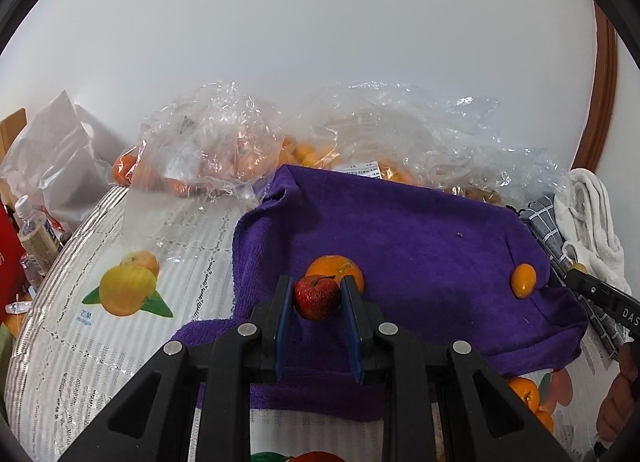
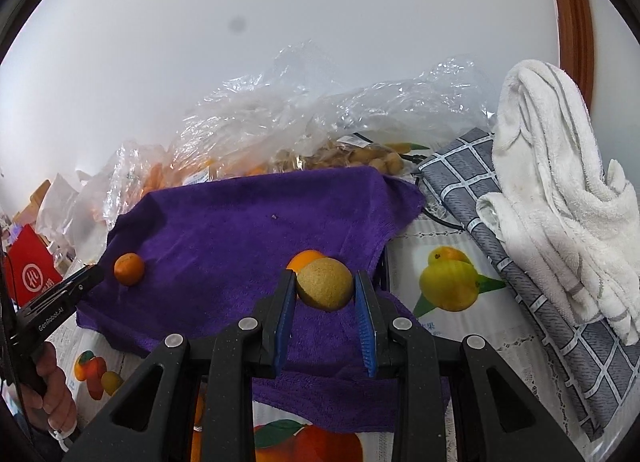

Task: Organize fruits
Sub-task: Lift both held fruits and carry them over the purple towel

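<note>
Gripping: left tongs (image 1: 317, 298) clenched on a small red fruit (image 1: 317, 298), pads pressed to both its sides; an orange (image 1: 336, 268) sits just behind.
Right tongs (image 2: 325, 290): clamped on a tan round fruit (image 2: 325, 289), possibly a pear; a second orange (image 2: 306, 259) behind it.
Surface: purple towel (image 1: 408, 230) over a fruit-print bench (image 1: 192, 246); small orange fruit (image 1: 523, 280) near the towel's right edge.
Room: clear produce bags (image 1: 224, 134) against a white wall; white cloth (image 2: 560, 182) at right.

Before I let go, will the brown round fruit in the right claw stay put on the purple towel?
Probably it rolls a little: the brown fruit looks round and smooth. The purple towel is plush and rumpled, so it should settle quickly. The orange just behind may also stop it.
</note>
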`<state>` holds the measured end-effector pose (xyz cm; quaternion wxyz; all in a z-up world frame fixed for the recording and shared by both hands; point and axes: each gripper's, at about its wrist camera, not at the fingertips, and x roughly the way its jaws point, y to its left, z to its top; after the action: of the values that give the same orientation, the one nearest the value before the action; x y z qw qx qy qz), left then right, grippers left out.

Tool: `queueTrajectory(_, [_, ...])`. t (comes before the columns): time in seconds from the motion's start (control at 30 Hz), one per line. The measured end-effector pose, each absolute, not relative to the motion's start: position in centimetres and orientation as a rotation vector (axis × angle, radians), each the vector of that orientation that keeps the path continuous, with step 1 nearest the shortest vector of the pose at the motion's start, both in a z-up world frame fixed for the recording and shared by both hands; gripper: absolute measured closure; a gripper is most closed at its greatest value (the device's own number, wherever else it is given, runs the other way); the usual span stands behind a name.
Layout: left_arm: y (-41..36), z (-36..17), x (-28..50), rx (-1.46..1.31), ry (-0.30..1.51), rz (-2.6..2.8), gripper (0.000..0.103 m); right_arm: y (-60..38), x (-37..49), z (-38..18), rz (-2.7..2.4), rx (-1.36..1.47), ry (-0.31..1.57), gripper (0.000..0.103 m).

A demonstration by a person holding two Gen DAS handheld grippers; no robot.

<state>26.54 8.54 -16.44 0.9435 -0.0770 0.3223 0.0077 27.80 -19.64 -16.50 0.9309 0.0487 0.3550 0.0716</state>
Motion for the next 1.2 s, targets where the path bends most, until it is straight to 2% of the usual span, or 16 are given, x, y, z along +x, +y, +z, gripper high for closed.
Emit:
queueTrajectory(0.33, [9.5,-15.9,26.4,-0.183,0.639,0.008,0.08,-19.7,27.3,-15.8,0.16,0.071,0.723,0.074])
queueTrajectory(0.57, [9.6,-17.1,27.2,-0.243,0.699,-0.032,0.08,-17.9,28.1,-17.6,0.199,0.031,0.8,0.074])
queueTrajectory(0.83, [8.8,-17.6,27.5,-0.196,0.742,-0.04,0.08,-16.7,28.9,-19.5,0.189,-0.028,0.858,0.074])
queueTrajectory(1.2, [8.1,-17.8,27.7,-0.142,0.763,-0.02,0.08,-16.5,28.9,-19.8,0.179,-0.043,0.844,0.073])
